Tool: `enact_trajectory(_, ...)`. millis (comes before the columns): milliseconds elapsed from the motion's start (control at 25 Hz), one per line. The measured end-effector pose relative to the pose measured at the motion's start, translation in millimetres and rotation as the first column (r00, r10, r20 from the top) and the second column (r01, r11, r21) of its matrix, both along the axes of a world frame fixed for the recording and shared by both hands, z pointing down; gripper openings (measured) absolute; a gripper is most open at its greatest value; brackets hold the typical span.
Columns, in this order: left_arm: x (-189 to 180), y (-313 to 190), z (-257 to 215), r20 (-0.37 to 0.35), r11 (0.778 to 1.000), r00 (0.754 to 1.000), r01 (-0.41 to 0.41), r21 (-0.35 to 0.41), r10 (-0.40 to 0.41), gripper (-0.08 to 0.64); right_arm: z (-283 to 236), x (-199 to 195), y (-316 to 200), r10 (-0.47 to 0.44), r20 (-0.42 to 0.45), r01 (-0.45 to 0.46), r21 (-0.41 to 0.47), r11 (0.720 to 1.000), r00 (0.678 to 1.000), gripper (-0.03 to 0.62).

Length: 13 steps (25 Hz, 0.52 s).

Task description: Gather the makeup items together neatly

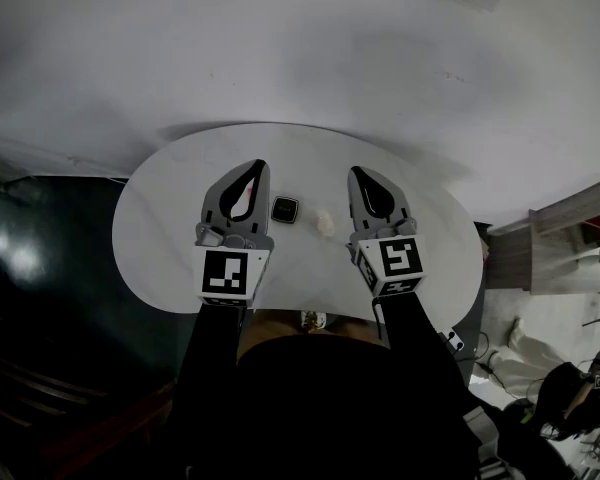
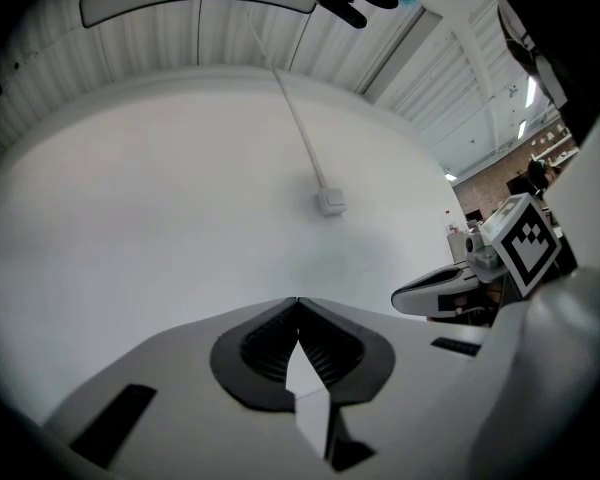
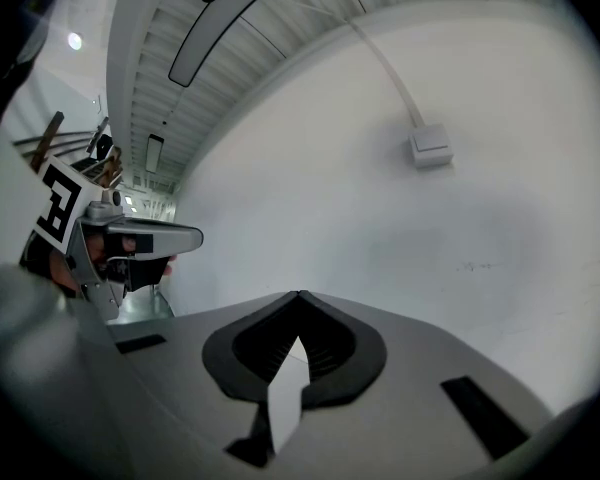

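Observation:
A small black square compact (image 1: 285, 209) and a pale, rounded little item (image 1: 325, 221) lie side by side on the white oval table (image 1: 160, 228). Neither gripper view shows them. My left gripper (image 1: 259, 164) hangs just left of the compact, its jaws closed tip to tip with nothing between them (image 2: 298, 301). My right gripper (image 1: 355, 171) is just right of the pale item, also shut and empty (image 3: 299, 294). Both point level toward the far wall. Each gripper shows in the other's view: the right gripper (image 2: 450, 293) and the left gripper (image 3: 150, 238).
A white wall stands behind the table, with a cable running down to a small box (image 2: 330, 202) (image 3: 430, 146). Dark floor (image 1: 40, 268) lies to the table's left. Wooden furniture (image 1: 570, 228) and clutter sit at the right.

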<state>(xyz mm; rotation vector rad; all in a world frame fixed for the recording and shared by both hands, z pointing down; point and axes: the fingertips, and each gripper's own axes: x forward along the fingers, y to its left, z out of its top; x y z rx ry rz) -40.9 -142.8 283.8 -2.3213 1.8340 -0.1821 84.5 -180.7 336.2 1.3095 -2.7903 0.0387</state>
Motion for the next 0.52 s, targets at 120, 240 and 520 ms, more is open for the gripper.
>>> enact_trajectory(120, 1.5, -0.8, 0.5, 0.002, 1.000, 1.000, -0.005, -0.001, 0.005, 0.015, -1.4, -0.8, -0.6, 0.000, 0.000, 0.000, 0.000, 1.000, 1.000, 0.026)
enact_trajectory(240, 3.4, -1.0, -0.8, 0.003, 1.000, 1.000, -0.012, 0.000, 0.012, 0.015, -3.0, -1.1, -0.5, 0.002, 0.003, -0.002, 0.002, 1.000, 1.000, 0.026)
enact_trajectory(520, 6.3, -9.6, -4.0, 0.003, 1.000, 1.000, -0.019, 0.007, 0.019, 0.015, 2.2, 2.0, -8.8, 0.008, -0.015, -0.008, 0.002, 1.000, 1.000, 0.026)
